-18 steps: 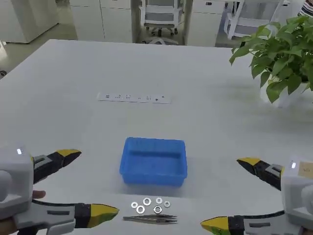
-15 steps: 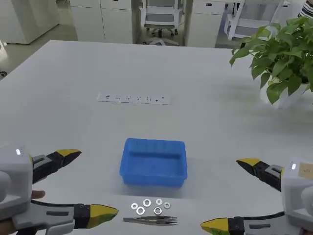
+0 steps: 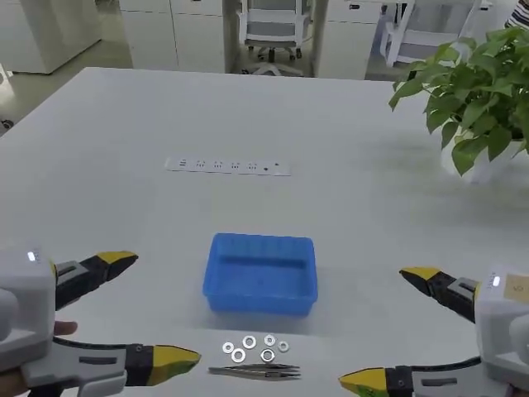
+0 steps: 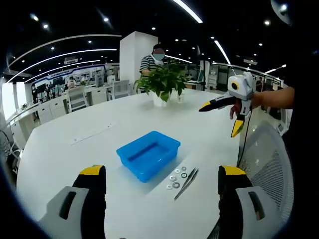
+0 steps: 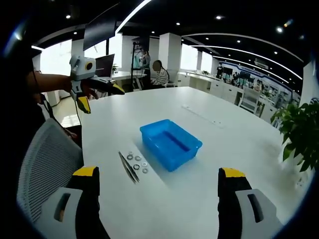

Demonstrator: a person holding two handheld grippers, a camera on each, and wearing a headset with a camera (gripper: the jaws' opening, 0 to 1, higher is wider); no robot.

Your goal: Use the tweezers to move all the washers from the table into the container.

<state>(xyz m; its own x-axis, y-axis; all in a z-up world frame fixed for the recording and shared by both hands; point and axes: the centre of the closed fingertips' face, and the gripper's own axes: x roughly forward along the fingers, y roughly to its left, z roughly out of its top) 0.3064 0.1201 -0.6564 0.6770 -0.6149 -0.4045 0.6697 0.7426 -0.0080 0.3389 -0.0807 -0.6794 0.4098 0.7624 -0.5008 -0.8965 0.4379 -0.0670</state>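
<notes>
Yellow-tipped jaws of the left gripper (image 3: 168, 308) stand wide apart at the near left of the white table (image 3: 248, 116), holding nothing. To its right, in the middle, sits the blue container (image 3: 260, 299). Just on the near side of it the washers (image 3: 249, 341) lie in a small cluster on the tabletop, and the tweezers (image 3: 254, 371) lie flat just beside them, nearer still. At the near right, the right gripper (image 3: 371, 327) is likewise spread and empty. Far right stands a potted plant (image 3: 475, 91).
</notes>
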